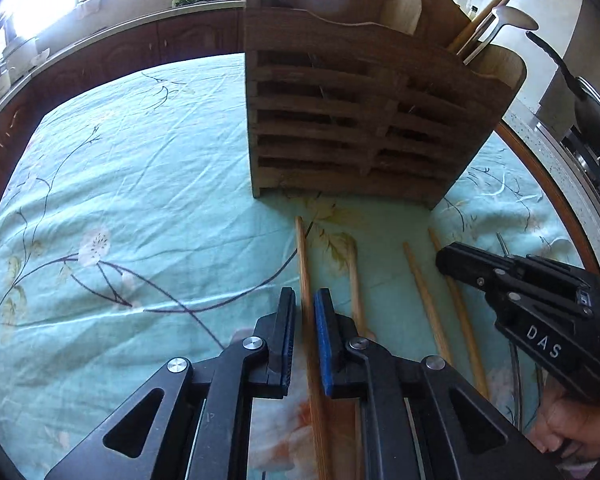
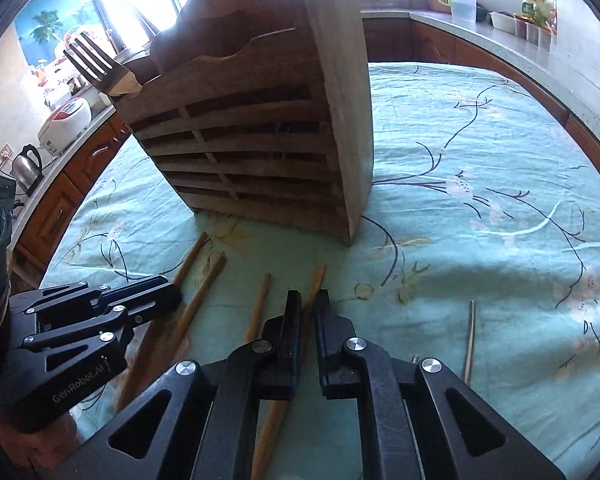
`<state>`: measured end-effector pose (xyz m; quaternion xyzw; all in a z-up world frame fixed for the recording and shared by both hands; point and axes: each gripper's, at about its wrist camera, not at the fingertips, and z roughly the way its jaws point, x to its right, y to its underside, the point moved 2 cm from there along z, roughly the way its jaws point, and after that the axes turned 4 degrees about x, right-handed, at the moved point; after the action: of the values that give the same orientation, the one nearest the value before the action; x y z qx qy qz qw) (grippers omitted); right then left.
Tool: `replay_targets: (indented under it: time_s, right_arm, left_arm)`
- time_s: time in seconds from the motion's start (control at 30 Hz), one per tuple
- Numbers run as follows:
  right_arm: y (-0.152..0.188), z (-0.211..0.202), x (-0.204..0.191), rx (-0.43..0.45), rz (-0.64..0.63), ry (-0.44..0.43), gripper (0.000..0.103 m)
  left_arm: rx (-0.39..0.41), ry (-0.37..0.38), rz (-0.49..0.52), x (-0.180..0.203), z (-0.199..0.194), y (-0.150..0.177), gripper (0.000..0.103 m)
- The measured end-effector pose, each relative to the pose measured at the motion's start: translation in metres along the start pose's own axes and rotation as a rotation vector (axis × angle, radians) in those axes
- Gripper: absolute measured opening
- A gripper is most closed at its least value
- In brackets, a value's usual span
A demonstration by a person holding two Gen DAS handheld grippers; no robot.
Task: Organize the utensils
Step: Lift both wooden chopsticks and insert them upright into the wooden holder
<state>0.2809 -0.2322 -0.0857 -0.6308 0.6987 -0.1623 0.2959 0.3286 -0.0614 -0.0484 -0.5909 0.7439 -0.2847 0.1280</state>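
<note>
A slatted wooden utensil holder stands on the table, with chopsticks and a metal spoon in one end and a fork showing in the right wrist view. Several wooden chopsticks lie on the cloth in front of it. My left gripper straddles the leftmost chopstick, jaws slightly apart around it. My right gripper straddles another chopstick, jaws narrowly apart. Each gripper shows in the other's view: right, left.
The table is covered by a teal floral cloth. Two more chopsticks lie between the grippers. A thin stick lies to the right. Kitchen counters with a kettle, rice cooker and a pan surround the table.
</note>
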Motion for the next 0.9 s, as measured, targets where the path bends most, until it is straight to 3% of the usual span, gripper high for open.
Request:
replay_targets:
  time_s: [0.23,0.37,0.53,0.67,0.9]
  right_arm:
    - [0.0,0.001,0.004,0.009,0.025,0.0,0.01]
    - [0.0,0.003,0.002,0.015,0.008,0.005,0.01]
    - [0.0,0.0,0.008,0.014,0.037,-0.007,0.006]
    - [-0.001,-0.023,0.014,0.06,0.074,-0.055,0.005]
    - [-0.007,-0.098,0.015,0.205,0.086,-0.118,0.005]
  left_arm:
    - [-0.011,-0.006,-0.038,-0.005,0.01,-0.011,0.013]
    - [-0.002,-0.035,0.014,0.005,0.025,-0.023,0.014]
    - [0.004,-0.024,0.007,0.004,0.024,-0.021,0.005]
    - [0.064,-0.016,-0.02,-0.004,-0.009,-0.012,0.004]
    - [0.206,0.053,-0.068,-0.007,-0.079,-0.001,0.004]
